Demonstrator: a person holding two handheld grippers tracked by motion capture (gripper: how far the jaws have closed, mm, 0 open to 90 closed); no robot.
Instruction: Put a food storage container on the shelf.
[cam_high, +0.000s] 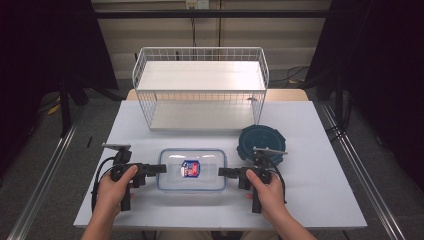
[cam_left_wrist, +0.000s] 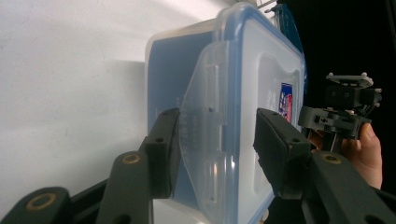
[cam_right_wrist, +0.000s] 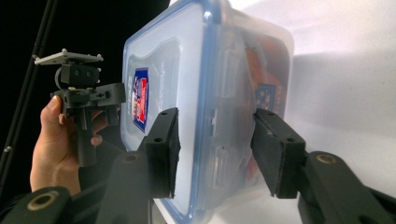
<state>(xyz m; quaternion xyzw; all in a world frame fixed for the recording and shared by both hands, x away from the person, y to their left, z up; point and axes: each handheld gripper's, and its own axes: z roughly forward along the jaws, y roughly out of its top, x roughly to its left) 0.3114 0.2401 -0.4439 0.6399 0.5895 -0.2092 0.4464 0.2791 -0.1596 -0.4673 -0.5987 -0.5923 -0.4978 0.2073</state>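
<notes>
Table: white top, fills the lower two thirds of the high view. Wire rack stands at upper centre, two shelves, white.

Box: clear plastic, blue-rimmed lid with a red and blue label, lies flat at lower centre of the high view, long side across the frame. In the left gripper view the box runs up the centre with one end clip nearest the camera; in the right gripper view the box does likewise, from the other end.

Round lid: dark blue, lies on the table just right of and above the box, partly behind the right gripper.

Left gripper: held in a hand at lower left, jaws spread around the box's left end; left gripper pads stand either side of the clip, a gap visible on the right pad.

Right gripper: at lower right, jaws likewise spread around the box's right end; right gripper pads not pressed in.
</notes>
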